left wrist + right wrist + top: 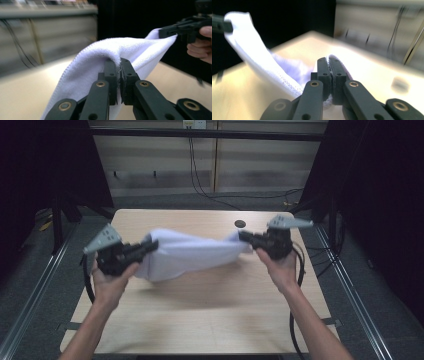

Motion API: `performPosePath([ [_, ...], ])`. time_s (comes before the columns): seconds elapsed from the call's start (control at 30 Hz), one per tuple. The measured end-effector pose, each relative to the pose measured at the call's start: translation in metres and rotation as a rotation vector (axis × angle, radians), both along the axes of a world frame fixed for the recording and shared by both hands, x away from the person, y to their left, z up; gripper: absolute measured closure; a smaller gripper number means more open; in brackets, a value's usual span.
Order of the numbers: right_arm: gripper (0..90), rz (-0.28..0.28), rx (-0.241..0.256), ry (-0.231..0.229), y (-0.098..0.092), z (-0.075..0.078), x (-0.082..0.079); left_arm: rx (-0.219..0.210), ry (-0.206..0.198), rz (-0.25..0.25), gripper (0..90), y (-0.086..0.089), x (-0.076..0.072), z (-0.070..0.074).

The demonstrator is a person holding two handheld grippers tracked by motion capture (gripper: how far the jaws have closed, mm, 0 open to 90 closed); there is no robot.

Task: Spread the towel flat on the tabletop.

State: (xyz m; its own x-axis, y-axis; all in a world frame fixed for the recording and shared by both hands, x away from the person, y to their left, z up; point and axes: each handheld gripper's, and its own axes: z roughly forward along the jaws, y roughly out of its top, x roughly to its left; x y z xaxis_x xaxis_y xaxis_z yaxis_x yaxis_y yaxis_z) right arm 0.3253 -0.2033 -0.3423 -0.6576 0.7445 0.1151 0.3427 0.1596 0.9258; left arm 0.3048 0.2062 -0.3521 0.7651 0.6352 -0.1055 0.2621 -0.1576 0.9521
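The white towel [187, 254] is hanging in the air above the middle of the desk [210, 320], stretched between two claws and sagging toward the person's side. The left claw [150, 245] is pinching one end, its jaws closed on a fold of the hemmed edge, and the right claw [243, 236] is clamping the opposite end likewise (the cloth is blurred, so it is likely being shaken or spread). Holding both ends apart is probably meant to open the towel out for laying flat or folding. A small dark hole [240, 223] is sitting near the desk's far edge, well clear; nothing is blocking the surface below.
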Motion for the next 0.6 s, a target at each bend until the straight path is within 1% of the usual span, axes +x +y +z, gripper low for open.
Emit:
performPosePath([
  [0.03,88.3,0.0,0.0,0.0,0.0,0.0,0.0,0.0,0.0,0.0,86.0,0.0,0.0,0.0],
  [0.07,88.2,0.005,-0.001,0.028,-0.002,-0.012,-0.006,0.019,0.049,-0.02,86.0,-0.002,-0.009,-0.022],
  [0.1,88.2,0.019,0.021,0.079,-0.006,-0.037,-0.018,0.03,0.08,-0.038,86.1,-0.004,-0.014,-0.035],
  [0.13,88.0,0.019,0.011,0.116,-0.008,-0.053,-0.026,0.052,0.115,-0.042,86.0,-0.006,-0.019,-0.048],
  [0.17,87.8,0.032,-0.013,0.161,-0.011,-0.074,-0.038,0.088,0.146,-0.06,86.0,-0.011,-0.028,-0.064],
  [0.2,87.1,0.029,-0.024,0.18,-0.011,-0.082,-0.044,0.109,0.152,-0.049,85.9,-0.014,-0.034,-0.074],
  [0.23,87.1,0.029,-0.024,0.18,-0.011,-0.082,-0.044,0.109,0.152,-0.049,85.8,-0.014,-0.034,-0.074],
  [0.27,85.4,0.033,-0.026,0.201,-0.012,-0.091,-0.051,0.107,0.171,-0.041,85.8,-0.015,-0.042,-0.084],
  [0.3,80.6,0.047,-0.067,0.24,-0.013,-0.106,-0.068,0.11,0.221,-0.067,85.1,-0.015,-0.05,-0.098],
  [0.33,78.1,0.049,-0.093,0.251,-0.014,-0.109,-0.073,0.118,0.227,-0.077,84.7,-0.015,-0.052,-0.102],
  [0.37,77.7,0.051,-0.096,0.261,-0.015,-0.111,-0.076,0.12,0.245,-0.103,84.4,-0.013,-0.055,-0.107],
  [0.4,76.3,0.057,-0.099,0.269,-0.018,-0.113,-0.081,0.125,0.257,-0.114,83.5,-0.011,-0.058,-0.11],
  [0.43,73.8,0.066,-0.102,0.276,-0.019,-0.115,-0.085,0.125,0.257,-0.114,83.2,-0.011,-0.058,-0.11],
  [0.47,71.0,0.076,-0.096,0.291,-0.021,-0.118,-0.09,0.129,0.288,-0.127,82.8,-0.01,-0.065,-0.114],
  [0.53,65.5,0.099,-0.092,0.304,-0.024,-0.12,-0.096,0.154,0.283,-0.138,81.4,-0.009,-0.071,-0.115],
  [0.57,65.5,0.099,-0.092,0.304,-0.024,-0.12,-0.096,0.154,0.283,-0.138,79.9,-0.009,-0.071,-0.115],
  [0.6,60.3,0.074,-0.072,0.31,-0.031,-0.118,-0.102,0.151,0.281,-0.138,76.7,-0.006,-0.074,-0.114],
])
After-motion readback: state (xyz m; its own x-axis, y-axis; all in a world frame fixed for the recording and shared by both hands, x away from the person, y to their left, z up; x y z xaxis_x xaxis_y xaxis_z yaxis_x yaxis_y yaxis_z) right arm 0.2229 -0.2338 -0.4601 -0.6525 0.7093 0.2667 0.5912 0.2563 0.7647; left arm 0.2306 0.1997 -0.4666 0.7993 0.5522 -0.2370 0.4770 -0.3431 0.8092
